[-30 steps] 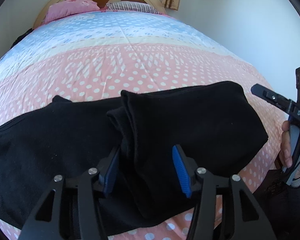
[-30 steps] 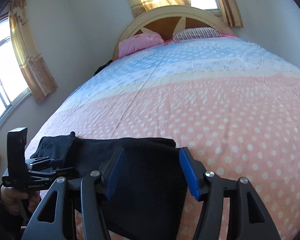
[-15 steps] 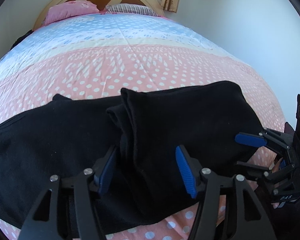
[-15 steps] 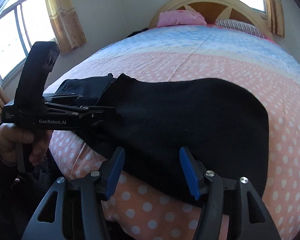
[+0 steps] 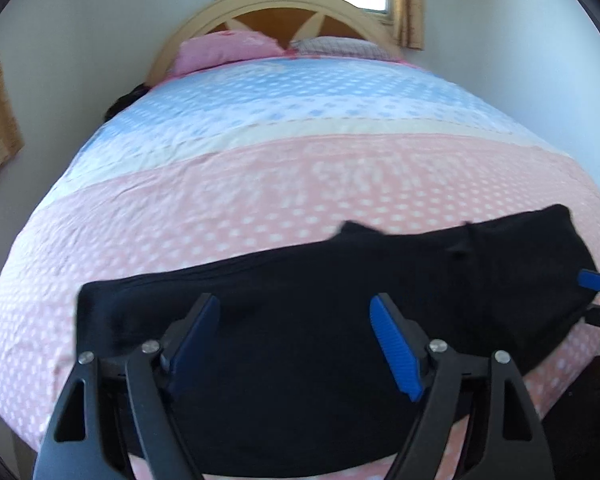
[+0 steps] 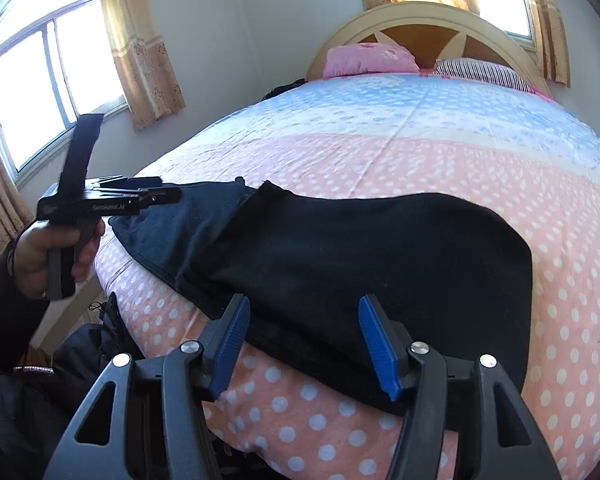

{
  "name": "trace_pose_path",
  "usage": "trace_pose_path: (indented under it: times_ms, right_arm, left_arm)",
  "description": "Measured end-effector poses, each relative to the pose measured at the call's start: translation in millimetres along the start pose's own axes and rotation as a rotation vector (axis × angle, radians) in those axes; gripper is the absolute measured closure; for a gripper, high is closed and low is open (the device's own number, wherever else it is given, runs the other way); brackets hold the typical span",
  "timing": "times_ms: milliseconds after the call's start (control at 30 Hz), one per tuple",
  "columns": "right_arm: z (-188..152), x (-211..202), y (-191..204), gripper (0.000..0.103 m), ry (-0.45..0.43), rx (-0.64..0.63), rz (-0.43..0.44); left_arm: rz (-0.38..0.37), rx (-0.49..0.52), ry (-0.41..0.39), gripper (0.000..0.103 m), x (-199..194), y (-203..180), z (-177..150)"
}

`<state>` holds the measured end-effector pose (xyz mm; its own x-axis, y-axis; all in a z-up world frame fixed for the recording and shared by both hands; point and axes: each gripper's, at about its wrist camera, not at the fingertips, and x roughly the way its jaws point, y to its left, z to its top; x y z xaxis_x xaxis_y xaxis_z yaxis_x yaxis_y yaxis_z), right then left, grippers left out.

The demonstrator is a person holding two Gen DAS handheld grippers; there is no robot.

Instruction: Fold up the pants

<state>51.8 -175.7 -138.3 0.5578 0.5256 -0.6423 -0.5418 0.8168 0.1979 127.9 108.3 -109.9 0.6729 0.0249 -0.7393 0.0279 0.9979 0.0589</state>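
Observation:
Black pants (image 5: pixel 300 280) lie across the near edge of the pink dotted bedspread (image 5: pixel 220 200), with a folded layer on top at their right end (image 6: pixel 380 248). My left gripper (image 5: pixel 296 340) hovers over the left, single-layer part. Its jaws are opening and its blue pads (image 5: pixel 396 348) press on nothing. From the right wrist it shows side-on (image 6: pixel 160 190) in a hand (image 6: pixel 56 248), just above the pants' left end. My right gripper (image 6: pixel 304 340) stands open over the near edge of the folded part. It also shows at the far right (image 5: pixel 598 298).
A pink pillow (image 6: pixel 368 60) and a striped pillow (image 6: pixel 480 72) lie against the arched headboard (image 6: pixel 420 16). Curtained windows (image 6: pixel 40 92) stand to the left and behind the bed. A dark object (image 6: pixel 284 88) lies at the bed's far left edge. The person's dark clothing (image 6: pixel 28 420) is at lower left.
My left gripper has slid left along the pants, off the folded layer, and its jaws have spread wider. The right gripper has come down to the right end and turned.

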Motion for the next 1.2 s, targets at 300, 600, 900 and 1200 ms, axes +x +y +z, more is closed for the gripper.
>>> trace_pose_path:
  times_ms: [300,600,900,1200]
  right_arm:
    - [14.2,4.8,18.5,0.044,-0.029,-0.031,0.001]
    - [14.9,11.1,28.6,0.044,-0.033,-0.033,0.012]
    - [13.8,8.0,23.9,0.044,-0.054,-0.005,0.02]
    - [12.2,9.0,23.8,0.044,-0.056,-0.005,0.015]
  left_arm:
    - [0.143,-0.22,0.038,0.026,11.5,126.1,-34.8]
    - [0.018,-0.327,0.052,0.036,29.1,139.9,-49.4]
    - [-0.041,-0.318,0.084,0.063,26.3,138.8,-44.8]
    - [-0.107,-0.379,0.074,0.069,29.2,148.0,-48.2]
